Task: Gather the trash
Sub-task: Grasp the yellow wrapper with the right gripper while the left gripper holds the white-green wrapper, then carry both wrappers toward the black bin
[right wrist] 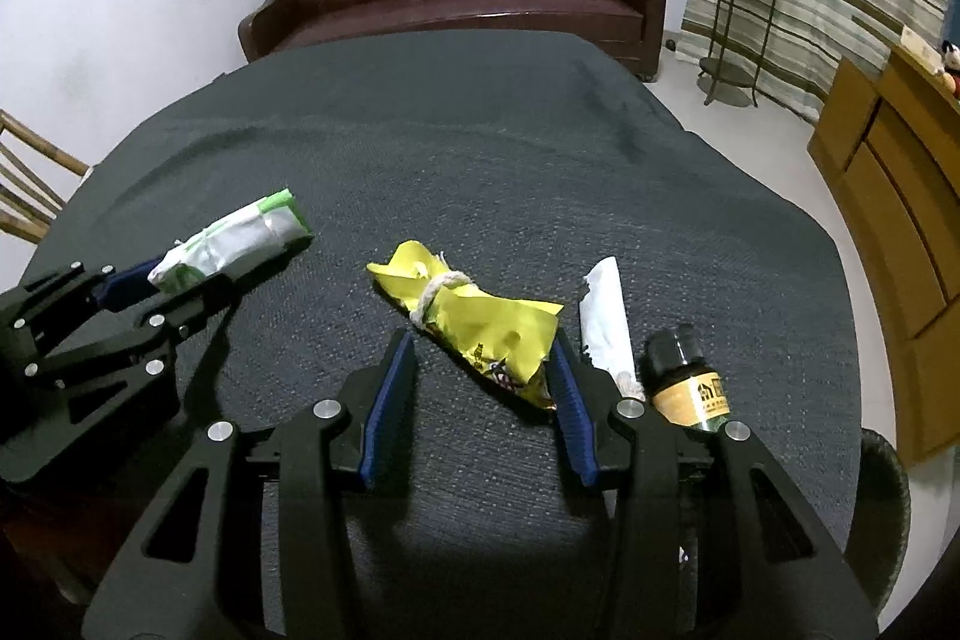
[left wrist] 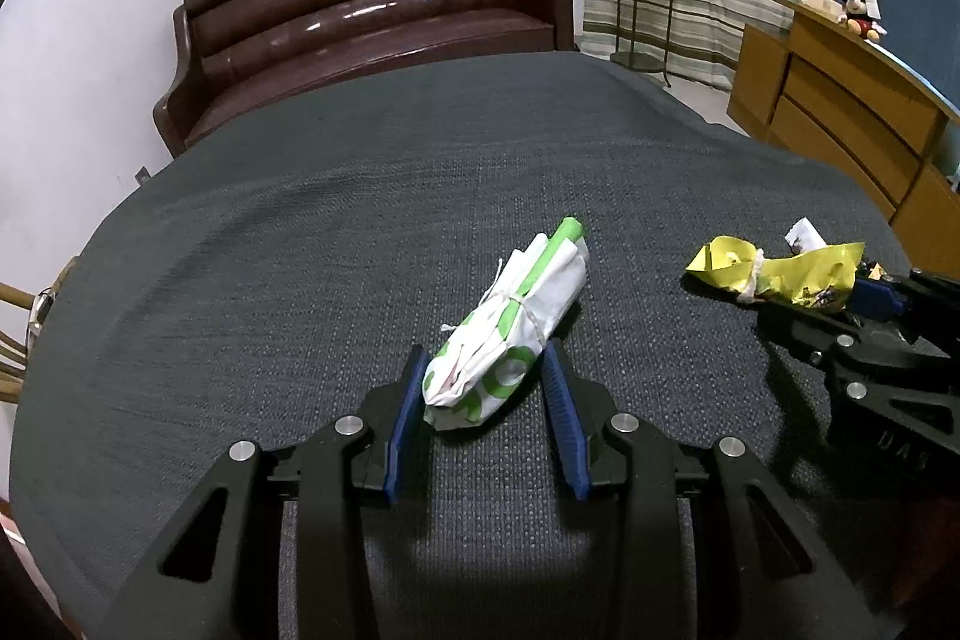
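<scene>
Straddling the near end of the white-and-green wrapper (left wrist: pixel 507 340), my left gripper (left wrist: pixel 489 370) has its blue pads either side of it, the left one touching; whether they grip I cannot tell. My right gripper (right wrist: pixel 483 358) stands parted around the tail of the yellow wrapper (right wrist: pixel 474 316), only its right pad against the foil. Just right of it lie a white paper strip (right wrist: pixel 606 322) and a small brown bottle (right wrist: pixel 687 382). All sit on the dark grey cloth (left wrist: pixel 360 196). Beyond stands a brown sofa (left wrist: pixel 372 16).
</scene>
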The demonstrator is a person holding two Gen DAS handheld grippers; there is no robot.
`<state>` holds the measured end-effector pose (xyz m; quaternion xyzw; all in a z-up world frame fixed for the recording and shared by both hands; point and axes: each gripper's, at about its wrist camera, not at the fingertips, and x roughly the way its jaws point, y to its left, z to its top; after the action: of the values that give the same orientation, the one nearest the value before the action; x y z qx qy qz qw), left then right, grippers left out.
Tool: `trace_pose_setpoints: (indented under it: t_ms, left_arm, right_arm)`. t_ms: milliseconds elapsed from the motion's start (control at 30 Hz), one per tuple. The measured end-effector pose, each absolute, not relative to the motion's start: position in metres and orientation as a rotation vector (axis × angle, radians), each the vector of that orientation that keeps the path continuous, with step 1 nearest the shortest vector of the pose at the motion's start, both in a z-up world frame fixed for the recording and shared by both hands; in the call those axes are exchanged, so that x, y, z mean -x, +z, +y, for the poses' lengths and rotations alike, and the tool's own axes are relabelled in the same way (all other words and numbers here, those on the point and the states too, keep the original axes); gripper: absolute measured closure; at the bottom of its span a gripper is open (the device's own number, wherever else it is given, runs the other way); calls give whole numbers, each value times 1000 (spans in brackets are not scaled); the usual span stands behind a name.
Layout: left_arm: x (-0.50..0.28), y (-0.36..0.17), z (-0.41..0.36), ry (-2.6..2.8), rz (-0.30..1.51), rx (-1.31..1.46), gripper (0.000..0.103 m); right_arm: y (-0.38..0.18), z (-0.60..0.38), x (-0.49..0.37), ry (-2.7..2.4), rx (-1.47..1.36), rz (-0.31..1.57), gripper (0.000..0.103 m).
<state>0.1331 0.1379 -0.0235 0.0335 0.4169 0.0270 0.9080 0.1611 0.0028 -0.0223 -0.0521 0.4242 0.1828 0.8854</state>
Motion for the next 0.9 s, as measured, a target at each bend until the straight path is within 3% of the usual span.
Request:
trace_pose_setpoints:
  t_ms: [33, 133, 267, 900]
  left_arm:
    - [-133, -24, 138, 56, 859, -69, 64]
    - [-133, -25, 136, 56, 857, -65, 64]
    - [-131, -24, 137, 57, 854, -61, 64]
    - [-110, -10, 117, 61, 820, -30, 64]
  right_arm:
    - [-22, 4, -161, 377, 116, 881, 61]
    - [-23, 6, -159, 369, 135, 878, 81]
    - [-24, 10, -155, 379, 146, 875, 90]
    - [-11, -10, -111, 352, 78, 819, 90]
